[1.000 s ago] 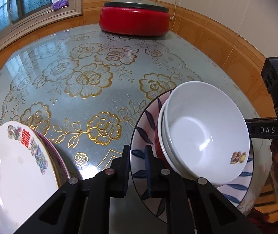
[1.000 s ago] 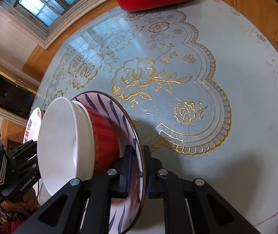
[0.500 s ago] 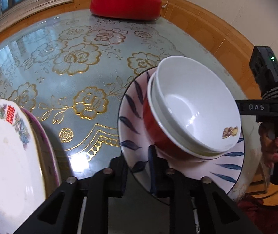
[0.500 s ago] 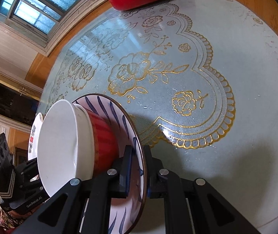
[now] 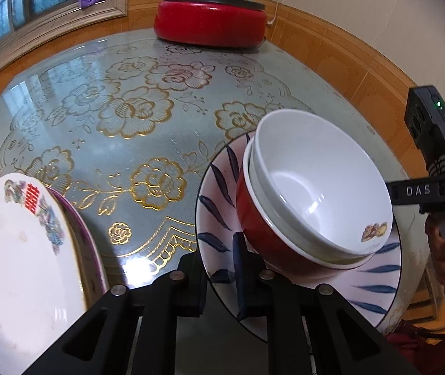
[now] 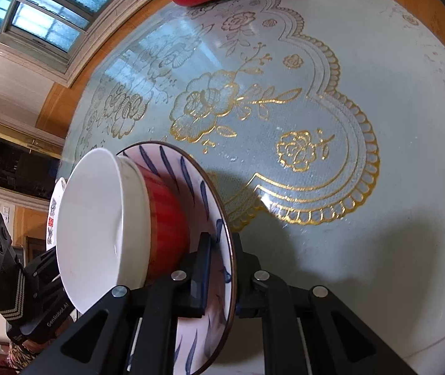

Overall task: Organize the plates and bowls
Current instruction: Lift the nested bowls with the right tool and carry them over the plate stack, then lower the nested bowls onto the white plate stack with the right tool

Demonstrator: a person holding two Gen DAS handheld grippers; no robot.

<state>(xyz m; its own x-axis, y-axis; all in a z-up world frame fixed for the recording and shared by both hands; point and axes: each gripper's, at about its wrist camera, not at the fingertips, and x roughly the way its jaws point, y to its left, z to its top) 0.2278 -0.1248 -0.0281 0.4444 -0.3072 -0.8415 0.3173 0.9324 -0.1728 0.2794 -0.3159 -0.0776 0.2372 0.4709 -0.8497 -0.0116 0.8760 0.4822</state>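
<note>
Plate (image 5: 219,206) with 2 stacked bowls (image 5: 316,193) has tipped nearer level since earlier; both grippers, left (image 5: 219,268) and right (image 6: 219,268), clamp opposite rims of this fragile, slippery, top-heavy load.

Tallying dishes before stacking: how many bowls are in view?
2: a white bowl nested inside a red bowl, both on the blue-leaf plate gripped at both rims. More nested bowls could be hidden.

A red lidded pot (image 5: 210,20) is set at the far edge of the bench (image 5: 122,118), which is covered with gold flowers. A window (image 6: 50,9) is seen far left.
</note>
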